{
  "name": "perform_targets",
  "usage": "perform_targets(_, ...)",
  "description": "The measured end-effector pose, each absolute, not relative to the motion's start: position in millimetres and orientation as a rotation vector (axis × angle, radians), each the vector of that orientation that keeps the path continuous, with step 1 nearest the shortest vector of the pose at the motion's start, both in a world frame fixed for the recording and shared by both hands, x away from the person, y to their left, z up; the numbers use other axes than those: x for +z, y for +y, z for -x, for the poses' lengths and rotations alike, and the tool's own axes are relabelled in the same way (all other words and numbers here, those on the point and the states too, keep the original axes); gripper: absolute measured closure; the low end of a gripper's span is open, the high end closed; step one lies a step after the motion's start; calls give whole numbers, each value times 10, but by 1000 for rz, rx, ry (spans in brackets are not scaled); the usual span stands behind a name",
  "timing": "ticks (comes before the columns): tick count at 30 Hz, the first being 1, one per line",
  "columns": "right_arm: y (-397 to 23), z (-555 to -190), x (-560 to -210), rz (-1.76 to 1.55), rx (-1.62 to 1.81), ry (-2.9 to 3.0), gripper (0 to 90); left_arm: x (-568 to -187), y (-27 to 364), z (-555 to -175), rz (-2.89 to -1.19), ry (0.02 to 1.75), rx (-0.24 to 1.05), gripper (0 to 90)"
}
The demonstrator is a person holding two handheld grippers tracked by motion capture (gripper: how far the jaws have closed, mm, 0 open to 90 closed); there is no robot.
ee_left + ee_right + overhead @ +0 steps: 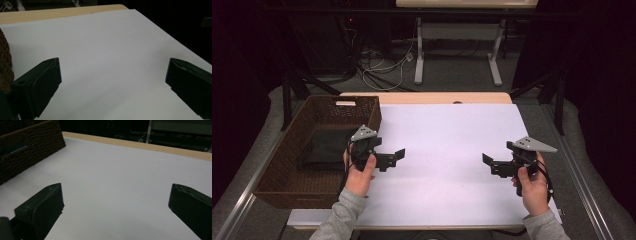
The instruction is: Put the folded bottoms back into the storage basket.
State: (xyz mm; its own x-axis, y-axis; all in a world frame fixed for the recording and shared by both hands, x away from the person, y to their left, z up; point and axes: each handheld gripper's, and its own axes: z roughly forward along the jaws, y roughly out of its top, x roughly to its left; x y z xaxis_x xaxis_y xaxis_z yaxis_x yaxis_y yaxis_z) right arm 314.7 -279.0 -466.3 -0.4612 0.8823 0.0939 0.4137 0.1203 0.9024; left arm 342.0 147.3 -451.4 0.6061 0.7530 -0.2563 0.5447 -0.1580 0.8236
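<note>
A brown wicker basket stands at the table's left edge with a dark folded cloth inside it. My left gripper hovers just right of the basket, over the white table surface, open with nothing between its jaws. In the left gripper view the left gripper spreads wide over bare white surface. My right gripper is held at the table's right side, also open and empty, pointing left. In the right gripper view the right gripper frames white surface, with the basket at upper left.
The wooden table edge runs along the far side of the white surface. Beyond it stand a white desk frame and loose cables on the floor. Dark curtains close both sides.
</note>
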Motion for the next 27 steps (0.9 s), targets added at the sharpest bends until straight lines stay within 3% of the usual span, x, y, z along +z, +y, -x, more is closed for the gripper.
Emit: perform_targets(27,-2552,-3173,-5126,-1244,1279,2020,0,-5153,1148,-3450,-1908,998,176,1)
